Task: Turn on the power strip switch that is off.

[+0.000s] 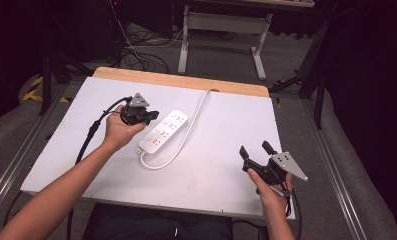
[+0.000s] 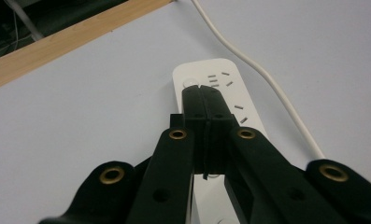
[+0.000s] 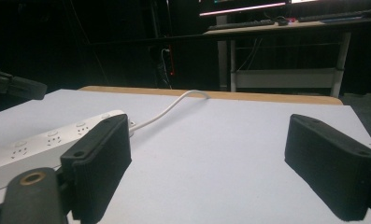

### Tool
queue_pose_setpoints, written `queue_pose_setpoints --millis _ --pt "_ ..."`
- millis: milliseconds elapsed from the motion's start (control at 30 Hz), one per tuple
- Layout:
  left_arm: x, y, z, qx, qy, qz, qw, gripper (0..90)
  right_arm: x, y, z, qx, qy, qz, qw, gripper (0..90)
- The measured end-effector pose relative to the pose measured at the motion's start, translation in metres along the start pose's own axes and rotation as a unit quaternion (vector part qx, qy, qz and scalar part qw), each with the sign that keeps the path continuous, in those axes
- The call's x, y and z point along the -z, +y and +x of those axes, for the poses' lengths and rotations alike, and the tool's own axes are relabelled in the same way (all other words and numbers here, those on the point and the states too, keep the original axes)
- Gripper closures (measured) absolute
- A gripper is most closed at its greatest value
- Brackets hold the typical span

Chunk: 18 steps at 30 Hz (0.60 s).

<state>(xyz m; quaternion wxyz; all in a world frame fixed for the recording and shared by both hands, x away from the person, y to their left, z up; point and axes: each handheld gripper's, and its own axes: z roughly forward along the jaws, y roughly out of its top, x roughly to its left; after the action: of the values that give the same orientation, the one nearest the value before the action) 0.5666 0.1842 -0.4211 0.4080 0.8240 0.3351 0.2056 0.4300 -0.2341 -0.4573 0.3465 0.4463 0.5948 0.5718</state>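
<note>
A white power strip lies on the white table top, a little left of the middle in the high view, set on a slant so that its far end points up and to the right. Its white cable leaves the near end, curls in a loop beside the strip's right edge, then runs away across the surface and drops over the far wooden edge of the table. The left gripper, held in the person's left hand, sits just beside the strip's left edge, its black tips pointing toward the far half of the strip. In the left gripper view its 2 jaws are pressed flat together with nothing between them, and the closed tips hang right over the strip's socket face, close to a row of slots; whether the tips actually touch the plastic cannot be told from here. The right gripper rests in the person's right hand near the front right corner of the table, well apart from the strip. Its jaws stand wide apart and hold nothing, and in the right gripper view bare table shows between the 2 black pads, with the strip off to the left behind the left pad. A grey 3-cornered plate tops the right gripper.
</note>
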Motion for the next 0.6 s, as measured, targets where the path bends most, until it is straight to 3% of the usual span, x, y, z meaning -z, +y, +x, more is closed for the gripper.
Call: queue_pose_setpoints --millis 133,300,600 --pt "-0.007 0.002 -0.003 -0.011 -0.002 0.007 0.9999 90.0 -0.001 0.000 0.000 0.001 0.001 0.000 1.0000 15.2" --pt "-0.018 0.002 -0.002 0.002 -0.014 0.015 0.9998 90.0 0.000 0.000 0.000 -0.001 -0.002 0.001 1.0000 15.2" --pt "-0.036 0.002 -0.005 -0.012 -0.012 0.034 0.9993 90.0 0.000 -0.001 0.000 0.001 -0.002 0.001 1.0000 15.2"
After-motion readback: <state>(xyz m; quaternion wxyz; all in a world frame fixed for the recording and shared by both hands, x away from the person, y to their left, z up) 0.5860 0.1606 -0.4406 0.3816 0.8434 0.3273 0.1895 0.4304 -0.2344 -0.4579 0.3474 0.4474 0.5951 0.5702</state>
